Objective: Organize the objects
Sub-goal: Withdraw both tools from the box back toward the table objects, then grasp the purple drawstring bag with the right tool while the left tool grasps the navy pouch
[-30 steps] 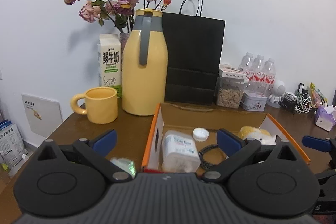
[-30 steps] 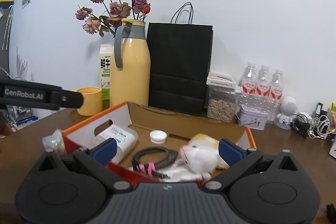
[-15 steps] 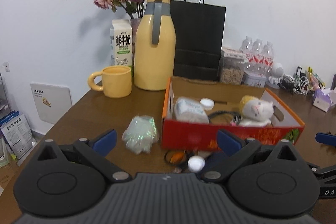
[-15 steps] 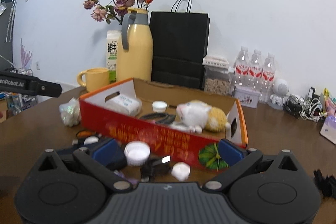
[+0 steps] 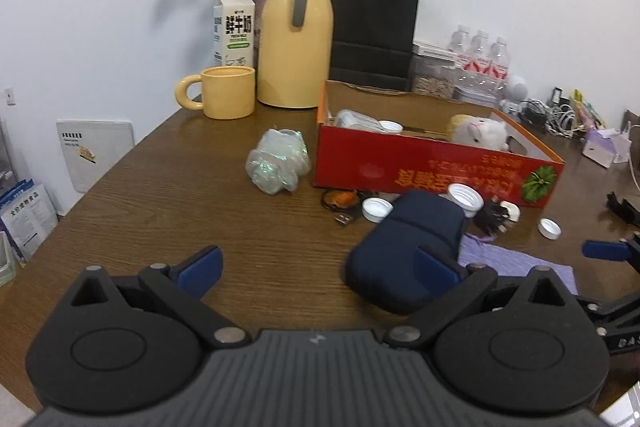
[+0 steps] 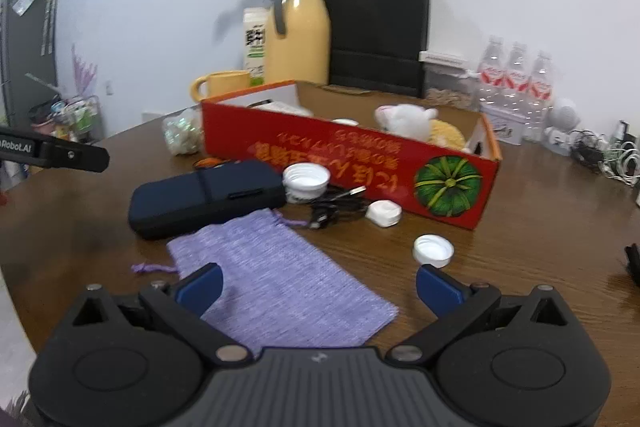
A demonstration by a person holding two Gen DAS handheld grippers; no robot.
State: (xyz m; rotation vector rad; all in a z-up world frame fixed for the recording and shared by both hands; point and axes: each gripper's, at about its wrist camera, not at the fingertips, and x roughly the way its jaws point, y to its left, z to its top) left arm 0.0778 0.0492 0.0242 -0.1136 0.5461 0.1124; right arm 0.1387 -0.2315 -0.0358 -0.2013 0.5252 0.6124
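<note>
Both tools stand released and empty above the brown wooden bench (image 5: 168, 195): the left tool (image 5: 318, 267) with its blue fingers spread wide, the right tool (image 6: 319, 285) likewise.

A red cardboard box with a green pumpkin print (image 6: 360, 167) sits mid-bench. Inside it lie a white and yellow plush toy (image 6: 408, 121), a white bottle cap (image 5: 390, 126) and a clear plastic container (image 5: 354, 119).

On the near side of the box, a dark blue zippered case (image 6: 208, 195) lies flat, partly behind the left tool's right finger (image 5: 434, 271). A flat lilac knitted drawstring pouch (image 6: 280, 279) lies just near of the case, under the right tool. A black cable (image 6: 336, 205), a white charger plug (image 6: 383, 213) and loose white caps (image 6: 433, 250) sit close to the box front. A crumpled iridescent plastic bag (image 5: 278, 165) rests left of the box.
</note>
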